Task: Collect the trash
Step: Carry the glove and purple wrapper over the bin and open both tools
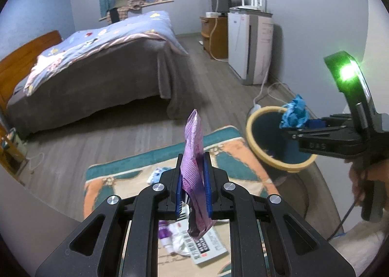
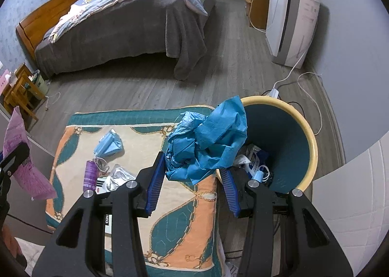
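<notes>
My left gripper point(image 1: 193, 156) is shut on a purple foil wrapper point(image 1: 193, 131) that stands up between its blue pads, above a patterned mat point(image 1: 116, 179). My right gripper point(image 2: 194, 170) is shut on a crumpled blue wad point(image 2: 206, 143), held at the near rim of a yellow-rimmed teal bin point(image 2: 313, 153) with some trash in its bottom. In the left wrist view the right gripper point(image 1: 291, 129) and its blue wad point(image 1: 294, 112) hang over the bin point(image 1: 252, 136). On the mat point(image 2: 184, 216) lie a blue face mask point(image 2: 109, 143), a purple tube point(image 2: 90, 174) and crumpled silver foil point(image 2: 119, 177).
A bed point(image 2: 126, 21) with a grey blanket fills the far side of the room. A white air purifier point(image 2: 289, 21) stands by the right wall, and its white cable point(image 2: 313, 97) and a power strip point(image 2: 273, 93) lie on the floor behind the bin. A small wooden stool point(image 2: 22, 92) is at far left.
</notes>
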Motion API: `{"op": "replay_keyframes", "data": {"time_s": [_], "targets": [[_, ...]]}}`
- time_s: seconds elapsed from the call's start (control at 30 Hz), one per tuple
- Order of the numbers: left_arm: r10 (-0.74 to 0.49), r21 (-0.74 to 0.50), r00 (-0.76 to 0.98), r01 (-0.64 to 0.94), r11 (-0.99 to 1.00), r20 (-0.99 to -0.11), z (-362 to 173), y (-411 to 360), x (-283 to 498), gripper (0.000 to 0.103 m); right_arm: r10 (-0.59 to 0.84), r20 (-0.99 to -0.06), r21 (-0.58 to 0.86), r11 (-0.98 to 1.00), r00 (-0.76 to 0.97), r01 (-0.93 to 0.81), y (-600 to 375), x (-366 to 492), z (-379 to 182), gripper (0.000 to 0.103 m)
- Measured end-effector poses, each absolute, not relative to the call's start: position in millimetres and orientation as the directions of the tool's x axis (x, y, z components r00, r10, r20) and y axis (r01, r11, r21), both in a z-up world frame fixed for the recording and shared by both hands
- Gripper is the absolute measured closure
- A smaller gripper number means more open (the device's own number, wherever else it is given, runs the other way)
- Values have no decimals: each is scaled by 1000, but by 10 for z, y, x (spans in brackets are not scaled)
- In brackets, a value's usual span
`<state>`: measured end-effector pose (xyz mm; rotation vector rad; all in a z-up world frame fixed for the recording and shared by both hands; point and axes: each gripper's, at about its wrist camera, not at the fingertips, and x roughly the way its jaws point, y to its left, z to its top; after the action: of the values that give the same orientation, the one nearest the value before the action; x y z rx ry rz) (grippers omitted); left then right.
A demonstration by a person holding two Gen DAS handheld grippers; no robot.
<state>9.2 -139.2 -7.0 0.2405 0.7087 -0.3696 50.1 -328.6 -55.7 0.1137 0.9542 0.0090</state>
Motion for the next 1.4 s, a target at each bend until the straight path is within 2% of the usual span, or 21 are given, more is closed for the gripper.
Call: {"op": "replay_keyframes", "data": {"time_s": [0.2,0.37,0.73,1.0,1.27,1.4], "targets": [[-260,99,660,454,886,-705,-175,-1634,134,87,19,-805,55,998,593,43,-3286,507,-541,59],[-286,50,623,464,884,-728,-251,-1761,185,87,-3,-796,31,998,605,46,-3376,515,-524,59],[-301,33,581,494,869,-756,-376,-2047,200,87,-4,-793,60,995,609,85,-3654,541,-560,59],[-328,-11,531,514,858,-781,-519,-2263,390,87,-25,-826,59,990,563,132,-3966,673,-790,59],[-405,-109,453,550,828,-794,-637,-2639,681,87,-63,-881,107,939,469,327,-4638,770,-1190,58],[-416,-107,433,579,808,-799,-680,-2875,832,87,-116,-879,82,919,463,386,-4787,748,-1241,58]]}}
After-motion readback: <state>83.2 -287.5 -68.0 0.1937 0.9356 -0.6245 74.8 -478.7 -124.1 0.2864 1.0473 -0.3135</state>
